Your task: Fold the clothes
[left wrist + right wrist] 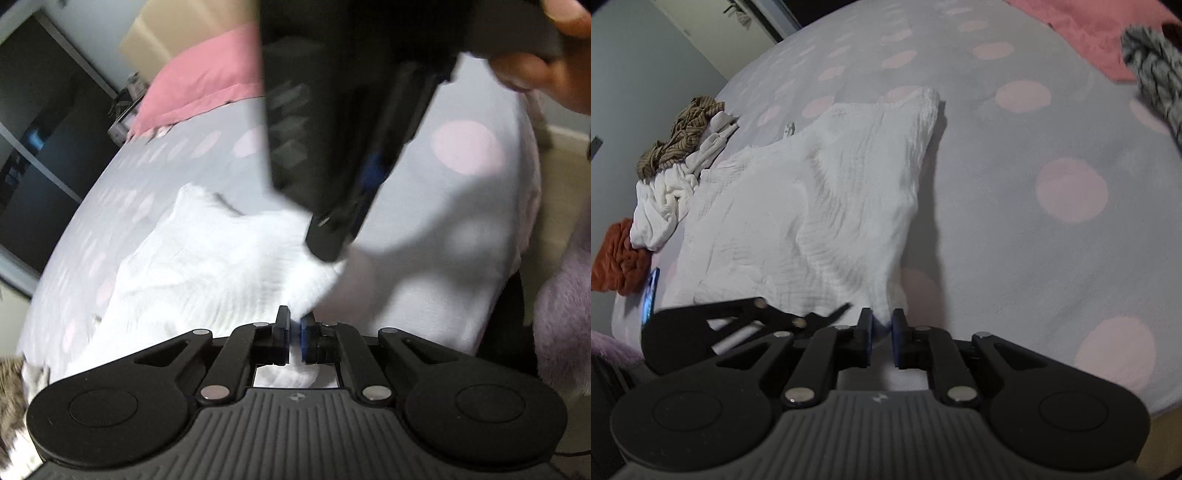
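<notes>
Bedroom setting: bed (1015, 155) with grey cover carrying pale pink dots, filling most of both views. Item one, white crinkled garment (820, 206), spread across the centre of the bed; in the right wrist view it runs from lower centre up to a raised corner at upper centre, and its near edge lifts toward my tools. Item two, left gripper (295, 325), bottom centre of its own view; I see its fingers (282, 328) nearly together with white cloth pinched in the narrow gap, blue pads showing. Item three, right gripper (882, 328), bottom centre of its view; the fingers (864, 332) are drawn close on a hem of the same white garment, a slim gap between the blue pads with cloth in it. In the left wrist view the right gripper descends from top centre as a blurred black body, its tip meeting the garment at mid frame, with a hand (546, 66) on it at upper right. Item four, pink pillow (199, 85), upper left of the left wrist view, at the head of the bed. Item five, heap of clothes (676, 158), left edge of the right wrist view: brown striped piece on top, crumpled white piece below, rust-orange piece (617, 258) lowest. Item six, grey-and-black knitted piece (1156, 74), upper right of the right wrist view.
</notes>
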A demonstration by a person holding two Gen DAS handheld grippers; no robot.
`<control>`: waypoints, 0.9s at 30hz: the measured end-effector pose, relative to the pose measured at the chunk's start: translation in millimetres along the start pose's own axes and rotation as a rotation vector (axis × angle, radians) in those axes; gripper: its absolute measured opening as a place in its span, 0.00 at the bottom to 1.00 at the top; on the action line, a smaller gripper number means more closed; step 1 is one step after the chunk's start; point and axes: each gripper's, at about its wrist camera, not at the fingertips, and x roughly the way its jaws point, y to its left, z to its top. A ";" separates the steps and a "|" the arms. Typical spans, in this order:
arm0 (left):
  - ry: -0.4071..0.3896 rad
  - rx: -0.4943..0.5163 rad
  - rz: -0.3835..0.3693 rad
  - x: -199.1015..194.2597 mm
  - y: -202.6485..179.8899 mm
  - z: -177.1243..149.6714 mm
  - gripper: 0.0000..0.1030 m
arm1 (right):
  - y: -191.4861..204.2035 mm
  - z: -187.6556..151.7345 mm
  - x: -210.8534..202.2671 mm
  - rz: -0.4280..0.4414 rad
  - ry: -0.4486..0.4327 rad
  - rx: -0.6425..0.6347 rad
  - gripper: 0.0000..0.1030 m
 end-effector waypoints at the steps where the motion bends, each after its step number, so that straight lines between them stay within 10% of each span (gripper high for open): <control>1: -0.007 -0.035 -0.017 -1.0 6.6 -2.5 0.03 | -0.2 2.0 -3.4 -0.016 -0.016 -0.023 0.26; 8: -0.033 -0.359 -0.172 -8.8 68.9 -16.7 0.03 | -1.8 40.1 -8.7 -0.244 -0.097 -0.355 0.39; 13: -0.049 -0.622 -0.248 -18.1 126.1 -11.3 0.03 | 10.1 43.8 22.4 -0.405 -0.157 -0.853 0.64; 20: -0.075 -0.925 -0.287 -26.9 184.2 -32.7 0.03 | 18.3 37.3 73.4 -0.410 -0.109 -1.396 0.68; 27: -0.075 -1.025 -0.283 -28.8 201.3 -50.0 0.03 | 33.0 57.0 101.7 -0.388 -0.139 -1.647 0.80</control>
